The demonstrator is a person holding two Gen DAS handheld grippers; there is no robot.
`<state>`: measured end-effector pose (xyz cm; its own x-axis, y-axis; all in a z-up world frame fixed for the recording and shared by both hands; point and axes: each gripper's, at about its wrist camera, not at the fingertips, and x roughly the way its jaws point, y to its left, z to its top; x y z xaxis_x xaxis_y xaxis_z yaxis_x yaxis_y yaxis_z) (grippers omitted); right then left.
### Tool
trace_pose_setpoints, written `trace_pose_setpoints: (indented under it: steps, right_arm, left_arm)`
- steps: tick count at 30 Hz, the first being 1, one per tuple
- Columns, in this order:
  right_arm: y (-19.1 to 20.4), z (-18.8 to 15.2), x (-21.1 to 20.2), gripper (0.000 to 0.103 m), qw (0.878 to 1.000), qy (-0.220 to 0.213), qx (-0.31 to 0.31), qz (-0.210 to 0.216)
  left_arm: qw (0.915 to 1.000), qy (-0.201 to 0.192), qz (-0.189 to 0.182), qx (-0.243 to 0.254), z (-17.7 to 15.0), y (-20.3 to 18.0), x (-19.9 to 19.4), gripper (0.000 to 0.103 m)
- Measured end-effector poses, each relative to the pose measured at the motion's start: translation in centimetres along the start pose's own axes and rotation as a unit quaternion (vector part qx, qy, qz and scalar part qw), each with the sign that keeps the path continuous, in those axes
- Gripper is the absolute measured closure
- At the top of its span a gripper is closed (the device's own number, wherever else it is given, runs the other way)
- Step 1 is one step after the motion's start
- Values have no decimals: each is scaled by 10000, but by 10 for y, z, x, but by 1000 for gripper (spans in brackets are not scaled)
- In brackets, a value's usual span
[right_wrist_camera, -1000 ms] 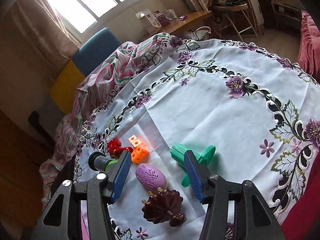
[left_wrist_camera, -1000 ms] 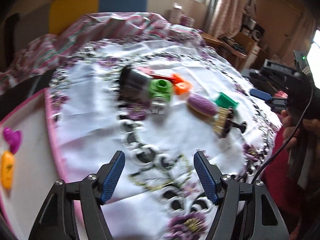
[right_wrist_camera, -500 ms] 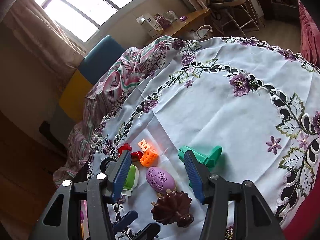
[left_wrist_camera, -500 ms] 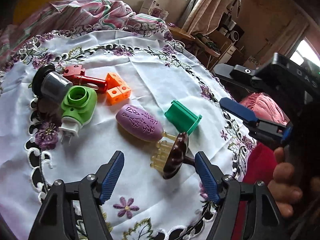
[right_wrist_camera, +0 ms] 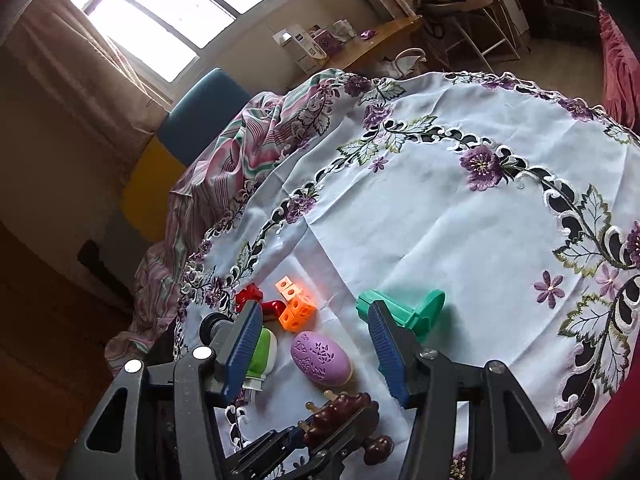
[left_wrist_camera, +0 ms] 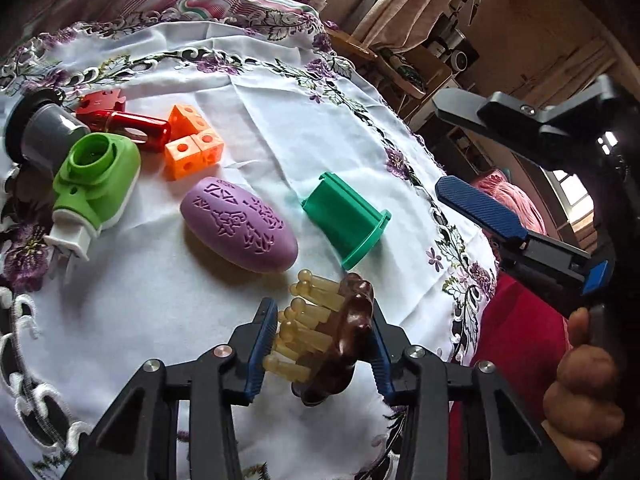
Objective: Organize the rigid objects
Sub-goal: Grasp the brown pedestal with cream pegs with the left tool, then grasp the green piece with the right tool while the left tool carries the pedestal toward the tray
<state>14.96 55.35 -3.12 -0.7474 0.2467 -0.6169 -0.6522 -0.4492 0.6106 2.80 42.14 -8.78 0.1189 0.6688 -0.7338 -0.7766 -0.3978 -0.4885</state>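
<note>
Between the left gripper's (left_wrist_camera: 322,344) closing jaws, near the table's near edge, the brown bristle brush (left_wrist_camera: 340,340) was pinched bristles-to-back. Soft bristles could flex, so the brush might be twisted out. The right gripper (right_wrist_camera: 316,344) was held part-open, empty, above the purple egg (right_wrist_camera: 322,358). The green cup (left_wrist_camera: 346,216) lay tipped, contents unseen.

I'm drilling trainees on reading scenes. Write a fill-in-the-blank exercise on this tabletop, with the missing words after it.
1. The left gripper is closing around the ____ massage brush.
2. The purple egg-shaped piece lies between the green plug-in device and the ____ cup.
3. The right gripper holds ____ between its fingers.
4. The orange cubes touch the ____ metallic piece.

Missing words: brown; teal; nothing; red
</note>
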Motion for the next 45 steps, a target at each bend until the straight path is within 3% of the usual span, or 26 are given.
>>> trace_pose_setpoints:
  steps: [7, 12, 14, 18, 21, 26, 27, 28, 30, 32, 37, 41, 43, 45]
  right_arm:
    - [-1, -1, 7, 47, 9993, 164, -38, -346]
    - [5, -3, 27, 47, 9938, 703, -364, -780]
    - [12, -2, 38, 47, 9863, 981, -749, -1096]
    - [30, 6, 61, 47, 9569, 1401, -1800, -1800]
    - [37, 10, 82, 48, 9271, 1820, -2450, -2176]
    - [34, 4, 119, 52, 8829, 2486, -3006, -2615]
    - [31, 2, 125, 56, 8750, 2544, -3065, -2750]
    - [27, 0, 130, 68, 8679, 2589, -3101, -2889]
    - [21, -7, 135, 73, 8591, 2689, -3159, -2998]
    - [24, -12, 128, 73, 8606, 2532, -3265, -2977]
    - [46, -15, 96, 73, 8895, 1909, -3208, -2636]
    - [93, -27, 73, 73, 9248, 1532, -3126, -1532]
    - [120, -47, 73, 73, 9281, 1613, -3213, -968]
    - [145, -73, 81, 73, 9200, 1770, -3445, -603]
  left_arm:
    - [9986, -340, 399, -11, -18, 19, -57, 60]
    - [9952, -633, 730, 177, -36, 29, -100, 59]
    - [9938, -721, 822, 219, -42, 33, -114, 59]
    - [9918, -859, 920, 236, -54, 40, -135, 59]
    - [9910, -950, 926, 188, -60, 43, -147, 59]
    - [9899, -1058, 934, 122, -68, 48, -164, 59]
    - [9896, -1081, 946, 98, -70, 50, -167, 59]
    - [9894, -1093, 948, 77, -71, 51, -170, 59]
    - [9889, -1120, 971, 12, -75, 56, -175, 59]
    - [9883, -1145, 1004, -60, -79, 61, -180, 59]
    - [9844, -1246, 1220, -234, -89, 74, -195, 59]
    - [9791, -1398, 1404, -461, -100, 91, -215, 59]
    - [9748, -1473, 1561, -612, -108, 103, -228, 59]
    - [9699, -1553, 1695, -806, -117, 117, -242, 59]
